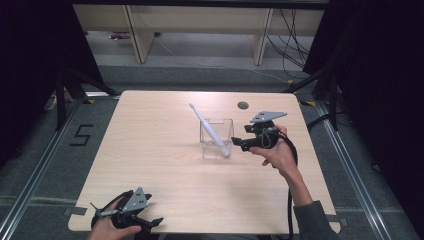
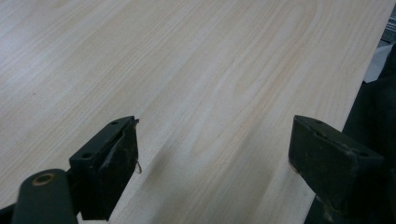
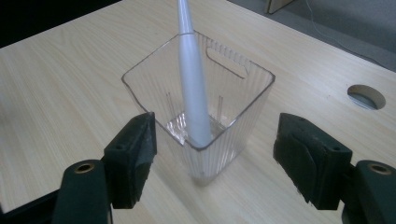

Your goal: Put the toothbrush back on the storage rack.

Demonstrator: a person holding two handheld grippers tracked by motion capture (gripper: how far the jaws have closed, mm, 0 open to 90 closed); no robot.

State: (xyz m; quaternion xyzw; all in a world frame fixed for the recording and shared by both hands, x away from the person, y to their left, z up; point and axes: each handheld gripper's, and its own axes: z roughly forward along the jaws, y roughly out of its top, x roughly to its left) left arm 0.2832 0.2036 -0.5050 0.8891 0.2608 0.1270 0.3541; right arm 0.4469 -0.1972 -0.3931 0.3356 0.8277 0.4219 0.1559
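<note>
Two tongs were in play over the pale wooden table [image 1: 165, 165], one in each of the person's hands. Farthest left, the left gripper [image 2: 212, 158] sat at the table's near edge, its jaws spread wide with nothing but bare wood grain between them. In the high view the left gripper [image 1: 142, 220] lay low at the near-left corner, well apart from everything else on the table.

Moving right, the clear plastic container [image 1: 216, 137] stood upright just beyond the tips of the right tongs, and a white toothbrush [image 1: 209, 127] stood inside it, its lower end down in the container and its thin upper end leaning out over the rim on the side away from those tongs. From the right gripper view, the container [image 3: 224, 116] stood ahead of the spread jaws, centred on the gap between them, with the toothbrush [image 3: 194, 93] rising from it.

Farthest right, the right gripper [image 1: 239, 145] was held level, pointing at the container; its jaws stood apart, pinching nothing. A round hole [image 3: 366, 96] in the table lay beyond its right-hand jaw.
</note>
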